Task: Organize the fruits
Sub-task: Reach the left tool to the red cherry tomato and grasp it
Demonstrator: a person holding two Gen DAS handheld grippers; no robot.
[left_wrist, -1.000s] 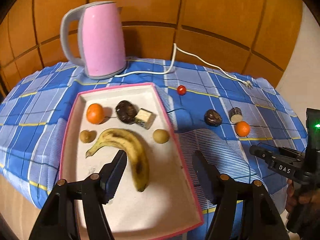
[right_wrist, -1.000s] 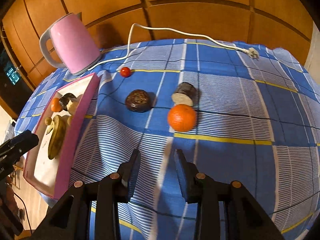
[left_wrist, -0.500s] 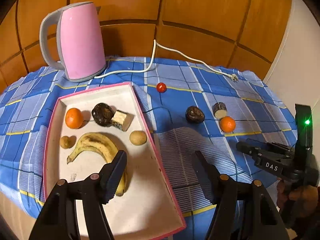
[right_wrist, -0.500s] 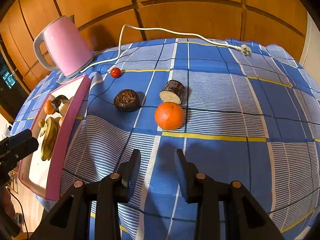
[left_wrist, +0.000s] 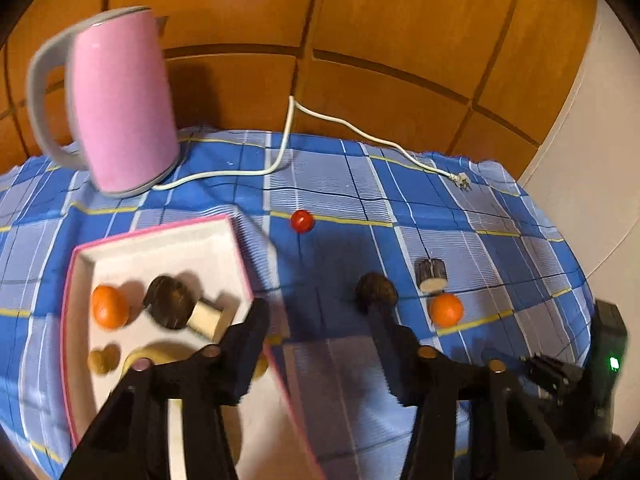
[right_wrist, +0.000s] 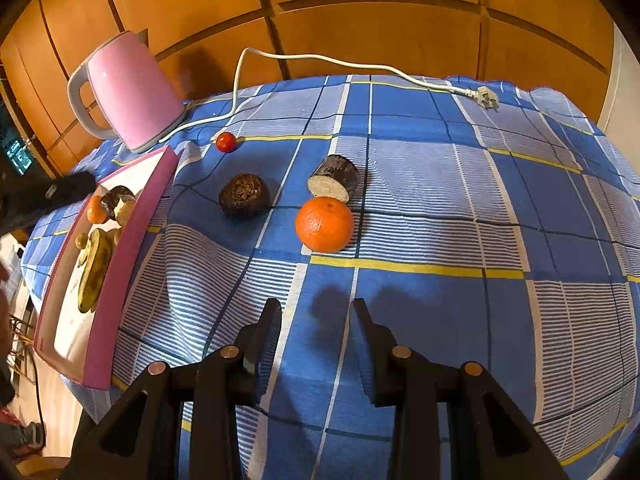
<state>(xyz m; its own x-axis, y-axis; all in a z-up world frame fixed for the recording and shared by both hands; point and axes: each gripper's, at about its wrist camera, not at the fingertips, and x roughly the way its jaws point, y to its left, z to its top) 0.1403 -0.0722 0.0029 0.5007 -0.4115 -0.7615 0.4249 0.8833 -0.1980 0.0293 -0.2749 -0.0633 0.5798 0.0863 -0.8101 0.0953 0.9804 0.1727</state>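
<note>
Fruits lie in two places on the blue checked cloth [right_wrist: 440, 184]. An orange [right_wrist: 324, 224], a cut dark fruit with a white end [right_wrist: 334, 184], a round dark fruit [right_wrist: 244, 195] and a small red tomato [right_wrist: 226, 142] sit loose on the cloth. The orange touches the cut fruit. The tomato is farther back, near the white cord [right_wrist: 320, 60].

On the left, a pink tray [left_wrist: 240, 264] holds another orange [left_wrist: 109, 306], a dark fruit [left_wrist: 168, 302], a pale cut piece [left_wrist: 208, 318], a small brown fruit [left_wrist: 102, 360] and a banana [right_wrist: 94, 270].

A pink kettle [left_wrist: 120, 108] stands behind the tray.

The left gripper [left_wrist: 316, 316] hangs over the tray's right edge. Its jaws have just been closing, and nothing is between them. The right gripper [right_wrist: 316, 312] hangs above the cloth, in front of the loose orange. Its jaws are a little apart and hold nothing.
</note>
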